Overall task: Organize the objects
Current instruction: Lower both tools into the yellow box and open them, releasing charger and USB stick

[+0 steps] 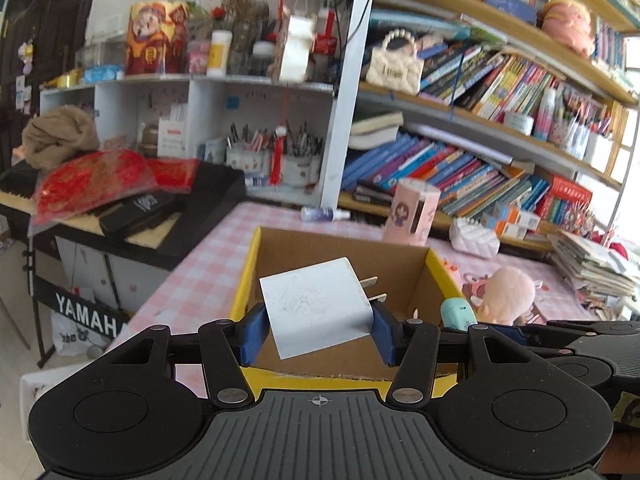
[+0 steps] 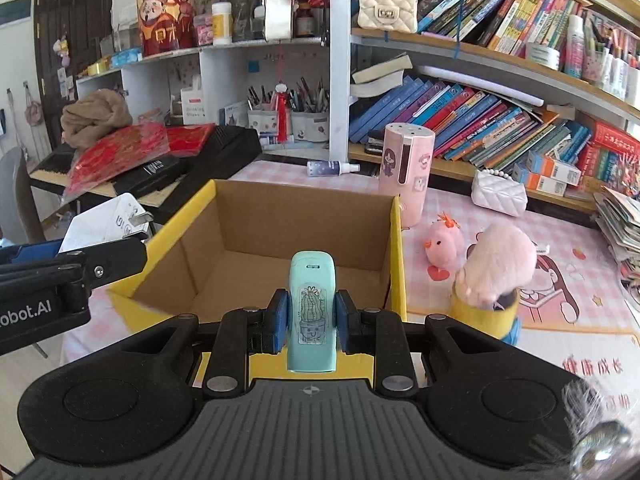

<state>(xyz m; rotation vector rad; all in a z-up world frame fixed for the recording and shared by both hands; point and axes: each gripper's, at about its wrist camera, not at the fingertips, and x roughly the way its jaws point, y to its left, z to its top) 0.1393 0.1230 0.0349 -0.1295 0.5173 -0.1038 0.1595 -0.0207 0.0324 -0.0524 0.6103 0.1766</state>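
Note:
A white plug charger [image 1: 318,304] with two metal prongs pointing right is clamped between the blue pads of my left gripper [image 1: 318,330], held above the near edge of an open cardboard box [image 1: 438,270] with yellow outer walls. My right gripper [image 2: 311,320] is shut on a mint-green stapler-like gadget [image 2: 311,312] with a cactus sticker, over the near rim of the same box [image 2: 394,240]. The charger [image 2: 106,220] and left gripper appear at the left of the right wrist view. The mint gadget [image 1: 458,312] shows at the right of the left wrist view. What I can see of the box floor is bare.
The box stands on a pink checked tablecloth [image 2: 560,240]. Beside it are a pink plush [image 2: 500,264] in a yellow cup, a small pink chick toy [image 2: 444,246], a pink cylinder [image 2: 406,172], a spray bottle [image 2: 332,168] and a white quilted purse [image 2: 498,194]. Bookshelves and a keyboard [image 2: 168,168] stand behind.

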